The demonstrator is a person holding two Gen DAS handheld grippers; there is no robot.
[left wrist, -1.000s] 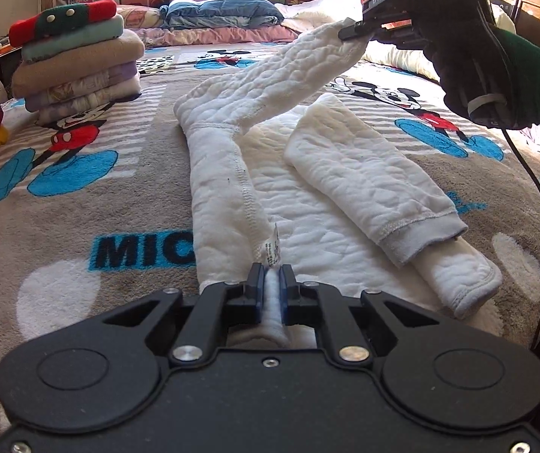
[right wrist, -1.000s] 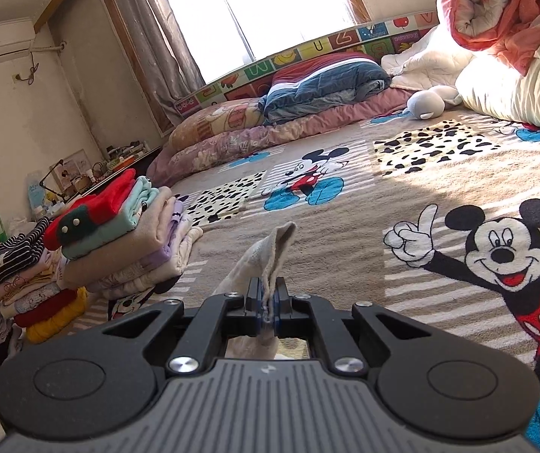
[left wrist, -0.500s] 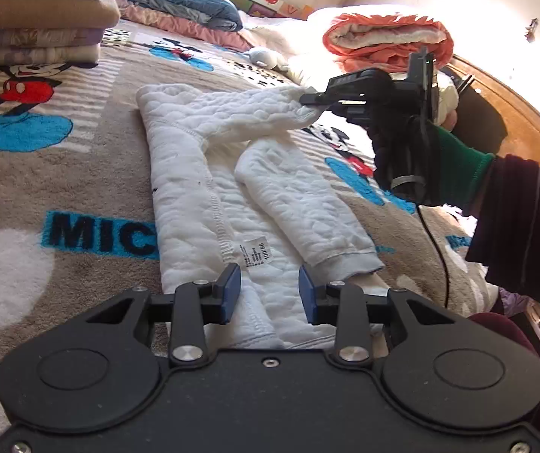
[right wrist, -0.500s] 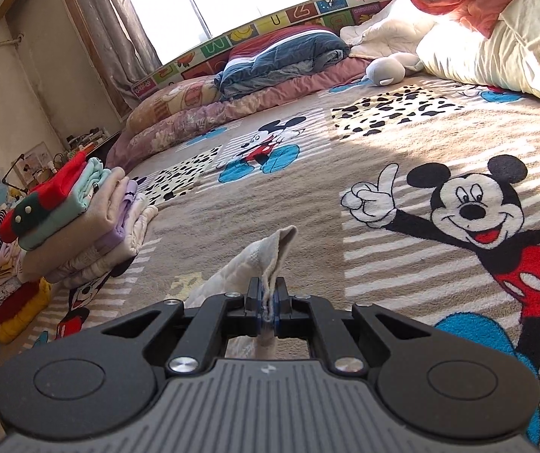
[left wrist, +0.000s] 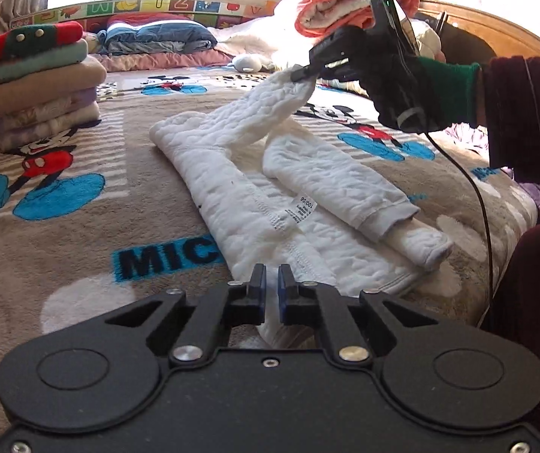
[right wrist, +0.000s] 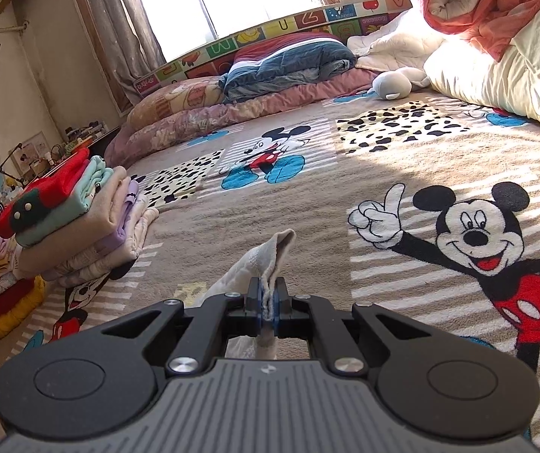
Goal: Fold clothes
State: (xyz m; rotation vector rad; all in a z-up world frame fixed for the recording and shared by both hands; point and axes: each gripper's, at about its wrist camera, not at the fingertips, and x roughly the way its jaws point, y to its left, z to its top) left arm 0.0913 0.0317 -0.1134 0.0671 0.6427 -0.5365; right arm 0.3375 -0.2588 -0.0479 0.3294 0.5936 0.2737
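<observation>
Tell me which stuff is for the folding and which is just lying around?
For the folding: white quilted garment; right gripper pinching its sleeve; left gripper, holding nothing.

Just lying around: folded clothes stack; orange blanket; grey plush toy; blue striped pillow.

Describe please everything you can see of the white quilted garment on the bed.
The white quilted garment looks like soft, padded cotton with stitched seams. It lies partly folded on the cartoon-print blanket. One sleeve with a grey cuff lies folded across its body. The other sleeve is lifted off the bed, its cuff pinched in the right gripper. A small printed label lies on top. Its near hem reaches the left gripper, whose fingers stand slightly apart, holding nothing.
</observation>
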